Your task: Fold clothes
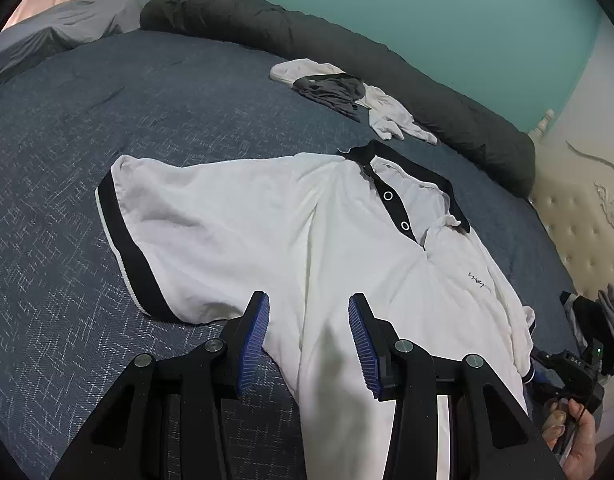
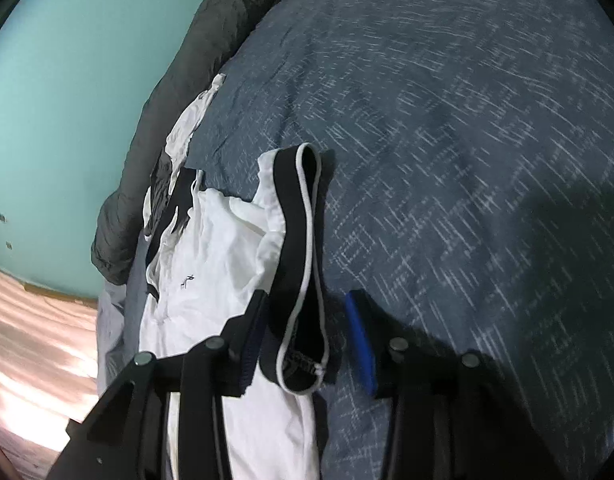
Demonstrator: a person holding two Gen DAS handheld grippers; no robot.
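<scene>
A white polo shirt [image 1: 267,220] with a black collar [image 1: 419,176] and black sleeve cuffs lies face up on the blue bedcover [image 1: 87,120]. Its left sleeve [image 1: 127,240] is spread out flat. My left gripper [image 1: 309,336] hovers open over the shirt's body, with white cloth lying below the gap between its blue pads. In the right wrist view the shirt [image 2: 219,240] is bunched, and its black sleeve cuff [image 2: 303,240] loops up between the jaws of my right gripper [image 2: 307,332]. The cuff lies near the left pad and clear of the right pad [image 2: 361,344], so that gripper is open.
A rolled dark grey duvet [image 1: 347,52] runs along the far edge of the bed by the teal wall. A small heap of white and grey clothes [image 1: 347,92] lies behind the shirt. A cream headboard [image 1: 579,220] stands at the right. A hand [image 1: 575,420] grips the other tool.
</scene>
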